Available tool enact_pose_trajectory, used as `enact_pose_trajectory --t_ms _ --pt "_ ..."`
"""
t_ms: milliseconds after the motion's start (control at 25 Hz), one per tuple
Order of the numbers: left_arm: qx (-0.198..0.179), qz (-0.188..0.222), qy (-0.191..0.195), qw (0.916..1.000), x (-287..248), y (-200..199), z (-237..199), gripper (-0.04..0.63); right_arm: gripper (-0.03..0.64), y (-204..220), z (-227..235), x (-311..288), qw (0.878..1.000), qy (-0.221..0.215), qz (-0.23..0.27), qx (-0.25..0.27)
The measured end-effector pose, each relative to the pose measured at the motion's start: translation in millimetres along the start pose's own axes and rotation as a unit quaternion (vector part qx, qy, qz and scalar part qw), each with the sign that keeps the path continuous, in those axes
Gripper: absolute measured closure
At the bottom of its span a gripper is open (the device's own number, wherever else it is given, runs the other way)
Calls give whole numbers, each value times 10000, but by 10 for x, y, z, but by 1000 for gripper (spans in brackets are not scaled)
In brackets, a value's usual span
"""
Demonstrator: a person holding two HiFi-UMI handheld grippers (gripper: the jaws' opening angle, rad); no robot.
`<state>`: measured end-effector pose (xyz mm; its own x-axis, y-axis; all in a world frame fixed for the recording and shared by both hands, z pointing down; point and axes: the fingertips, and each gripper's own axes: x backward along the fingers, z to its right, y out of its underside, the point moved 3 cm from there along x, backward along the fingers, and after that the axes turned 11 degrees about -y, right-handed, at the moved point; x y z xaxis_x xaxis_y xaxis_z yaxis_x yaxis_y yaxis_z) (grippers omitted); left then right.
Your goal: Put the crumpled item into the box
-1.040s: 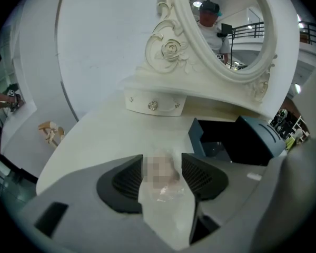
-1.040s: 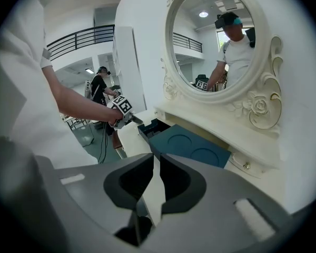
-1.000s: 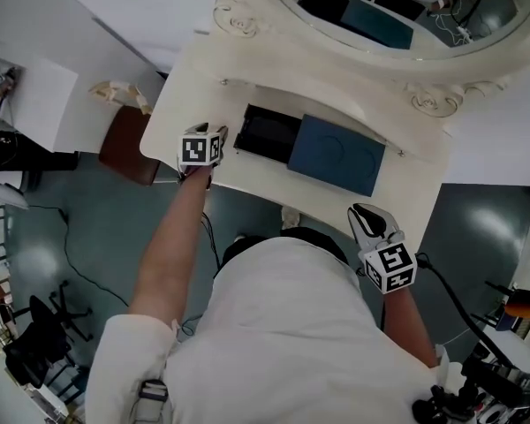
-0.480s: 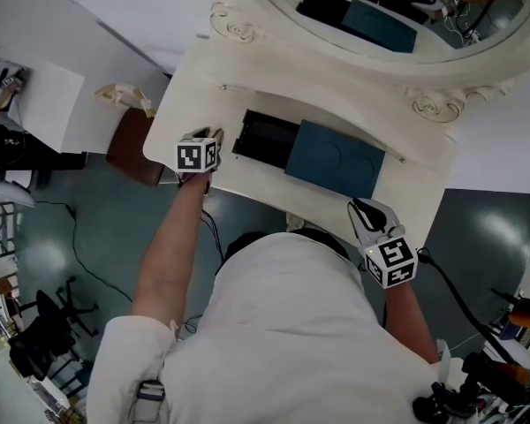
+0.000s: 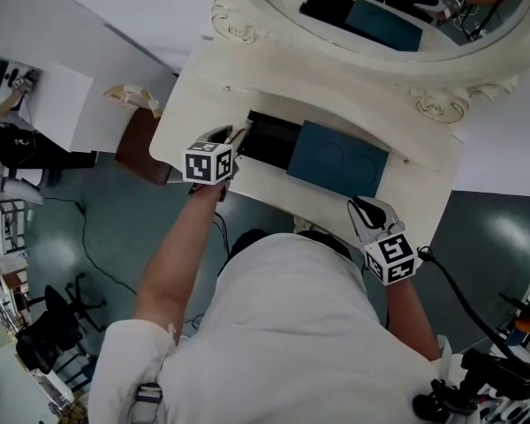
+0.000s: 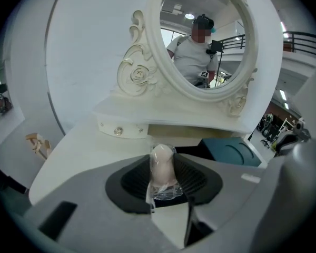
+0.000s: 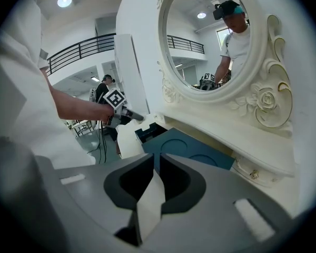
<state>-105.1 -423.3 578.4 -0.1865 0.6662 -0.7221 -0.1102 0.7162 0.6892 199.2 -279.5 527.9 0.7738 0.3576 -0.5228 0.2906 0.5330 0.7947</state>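
Note:
A pale crumpled item (image 6: 162, 166) in clear wrap sits pinched between the dark pads of my left gripper (image 6: 163, 177), which is shut on it. In the head view the left gripper (image 5: 228, 140) hovers over the white vanity top (image 5: 274, 184), just left of the box's open black end (image 5: 268, 140). A dark blue lid (image 5: 337, 159) covers the rest of the box. The box's open end (image 6: 192, 151) lies just beyond the held item. My right gripper (image 5: 364, 212) hangs shut and empty off the table's front edge, and the right gripper (image 7: 157, 165) faces the blue lid (image 7: 189, 149).
A large oval mirror (image 6: 208, 41) in a carved white frame stands behind the box. A raised shelf with knobs (image 6: 116, 132) runs under it. A brown stool (image 5: 141, 144) stands left of the table, and a cable (image 5: 459, 303) trails on the floor at the right.
My left gripper has shifted right along the vanity top, from its left edge up to the box's open end. The right gripper has stayed where it was.

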Motion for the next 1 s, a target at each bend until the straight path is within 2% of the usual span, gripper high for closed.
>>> enact_pose_trajectory --t_ms 120,280,600,1000 --pt "-133 -69 158 9998 -95 -30 220 462 578 13 38 15 10000 17 -4 -20" --pt "-305 -326 186 9988 -307 19 407 460 578 69 59 52 9999 59 -33 -89" --pt "-620 -917 6 9939 -647 121 553 456 578 112 110 151 9995 183 -28 -247" --pt "-982 -1257 -203 9870 -769 197 588 426 578 176 193 240 9989 301 3 -350"
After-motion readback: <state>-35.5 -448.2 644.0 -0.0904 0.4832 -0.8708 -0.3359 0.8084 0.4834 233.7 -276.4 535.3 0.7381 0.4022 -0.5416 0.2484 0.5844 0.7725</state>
